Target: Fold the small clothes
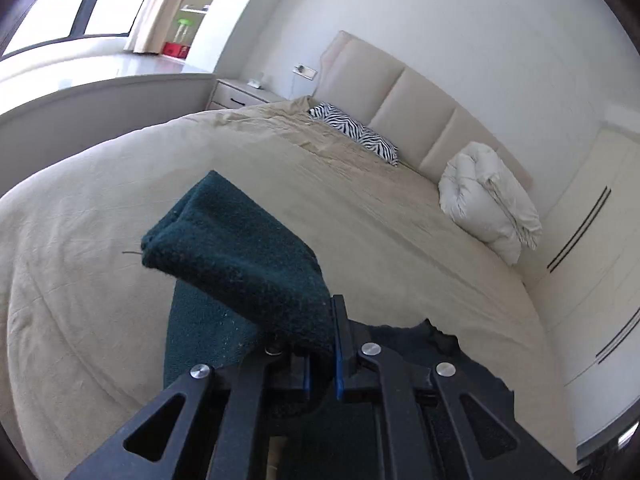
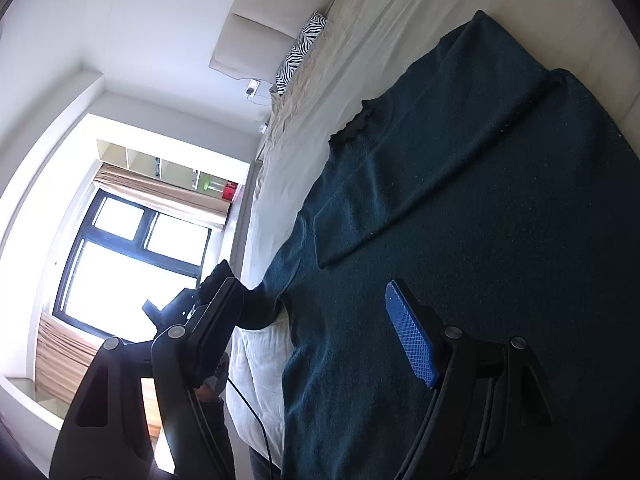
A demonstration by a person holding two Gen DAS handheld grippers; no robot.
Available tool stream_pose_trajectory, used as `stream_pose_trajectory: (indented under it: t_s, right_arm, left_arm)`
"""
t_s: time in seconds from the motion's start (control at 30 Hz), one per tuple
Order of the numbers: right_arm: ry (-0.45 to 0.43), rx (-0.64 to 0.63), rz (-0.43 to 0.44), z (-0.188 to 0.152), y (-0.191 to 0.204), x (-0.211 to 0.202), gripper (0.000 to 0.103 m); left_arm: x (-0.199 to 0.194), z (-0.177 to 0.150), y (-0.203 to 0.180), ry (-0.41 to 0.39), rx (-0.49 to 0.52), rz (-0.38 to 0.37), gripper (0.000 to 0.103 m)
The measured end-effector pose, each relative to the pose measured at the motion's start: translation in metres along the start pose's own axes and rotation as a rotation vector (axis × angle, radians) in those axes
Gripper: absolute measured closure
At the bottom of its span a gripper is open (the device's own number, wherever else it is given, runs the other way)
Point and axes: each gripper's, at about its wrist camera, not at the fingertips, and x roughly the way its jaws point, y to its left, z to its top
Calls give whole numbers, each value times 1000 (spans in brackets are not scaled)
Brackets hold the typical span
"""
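Here we see the left gripper (image 1: 322,354) with its fingers pressed together on a sleeve (image 1: 240,256) of the dark green sweater (image 2: 480,240), which it holds lifted clear of the bed (image 1: 360,232) so that the cuff end juts out toward the bed's left side. The right gripper (image 2: 316,340) has its fingers spread wide with nothing between them; one blue-padded finger (image 2: 410,340) hangs over the sweater's body, the other over the bed's near edge. The sweater lies flat on the beige bedcover by the near edge, and its other sleeve (image 2: 420,188) is folded in across the chest. In the right wrist view the left gripper shows just off the near edge with the dark sleeve end clamped in it. Farther up the bed, near the headboard (image 1: 400,100), lie a zebra-striped pillow (image 1: 356,130) and a rolled white duvet (image 1: 488,200). A nightstand (image 1: 244,94) stands beside the head of the bed. Beyond it, open shelves (image 1: 196,4) hold a green-capped jar (image 1: 182,32) and a red box (image 1: 175,49), next to a curtained window (image 2: 132,264).
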Motion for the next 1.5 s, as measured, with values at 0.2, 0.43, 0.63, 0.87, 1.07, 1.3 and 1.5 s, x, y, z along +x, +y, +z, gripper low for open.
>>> stream_pose_trajectory:
  t_s: [0.2,0.43,0.63,0.87,1.07,1.3,1.5]
  right_arm:
    - [-24,40,-45,10,-28,-17,29]
    - [-17,40,-102,21,-42,-11,29]
    - [72,-27,-173,35,-23,45,29]
    - [212,-112,-329,38,-5,134,31]
    - [267,-268,-453,26,19,175,81]
    - [162,-473,-532,32,67,152,96]
    - [100,-462,-603,80,61,134,96]
  left_arm:
    - [54,-141,-154,132,687,146,89]
    - [44,-219,-155,102,949,239,23]
    - [13,-191,-109,159,673,118,16]
    - [9,-191,-42,248,293,20,21]
    - [11,-190,-28,237,220,-21,28]
    - [11,-188,-23,234,192,-44,28]
    - [11,-187,-25,233,200,-38,28]
